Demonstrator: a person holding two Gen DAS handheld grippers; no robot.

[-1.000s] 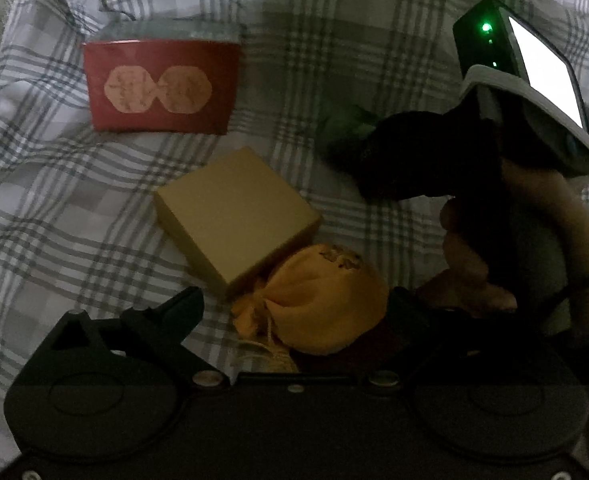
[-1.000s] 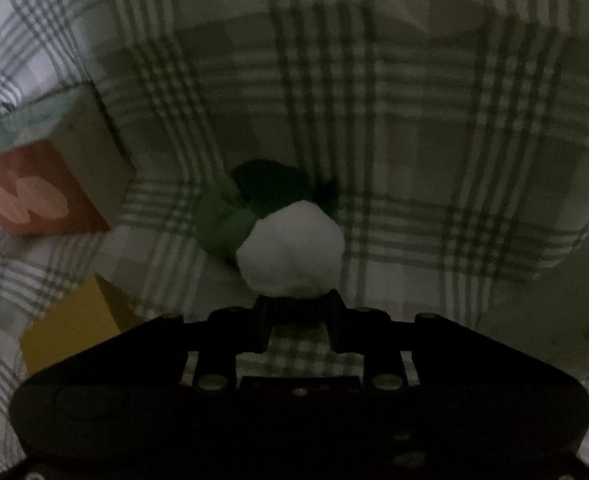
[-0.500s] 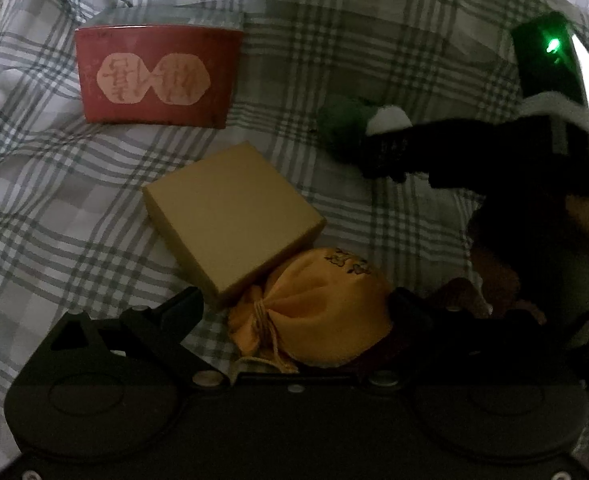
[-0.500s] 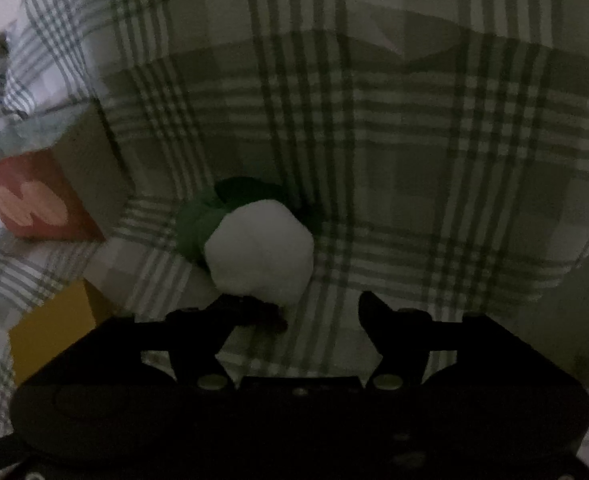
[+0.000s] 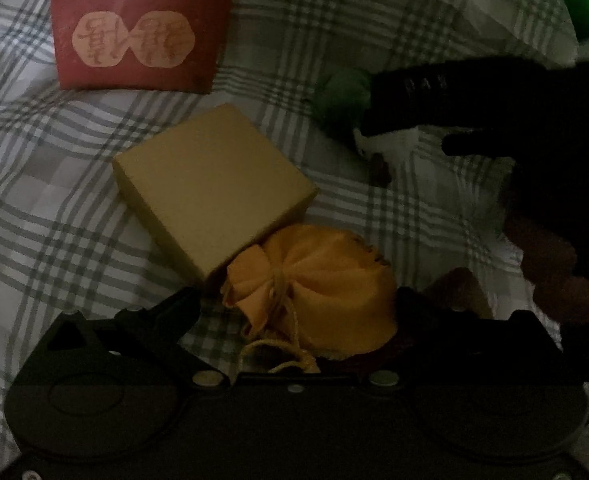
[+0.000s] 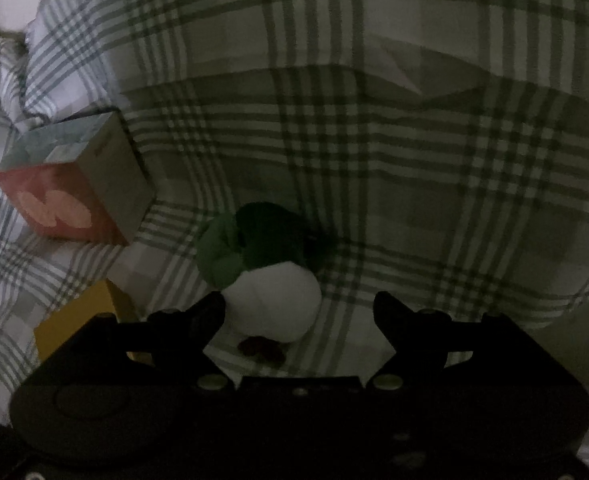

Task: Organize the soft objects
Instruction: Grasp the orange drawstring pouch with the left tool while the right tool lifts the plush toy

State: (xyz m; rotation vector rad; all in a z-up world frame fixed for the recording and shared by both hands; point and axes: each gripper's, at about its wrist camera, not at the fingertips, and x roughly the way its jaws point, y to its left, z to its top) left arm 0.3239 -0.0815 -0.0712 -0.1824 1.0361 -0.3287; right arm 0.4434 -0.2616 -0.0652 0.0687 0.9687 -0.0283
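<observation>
An orange drawstring pouch lies on the plaid sheet between the wide-spread fingers of my left gripper, which is open; I cannot tell if the fingers touch it. A green and white plush toy lies on the sheet just ahead of my right gripper, which is open, its left finger next to the white part. In the left wrist view the toy is partly hidden behind the right gripper.
A tan box lies right behind the pouch. A red box with a pale emblem stands further back on the left and shows in the right wrist view. The plaid sheet is rumpled.
My right gripper has opened and let go of the plush toy, which now rests on the sheet. The left gripper has stayed open around the pouch and edged a little closer.
</observation>
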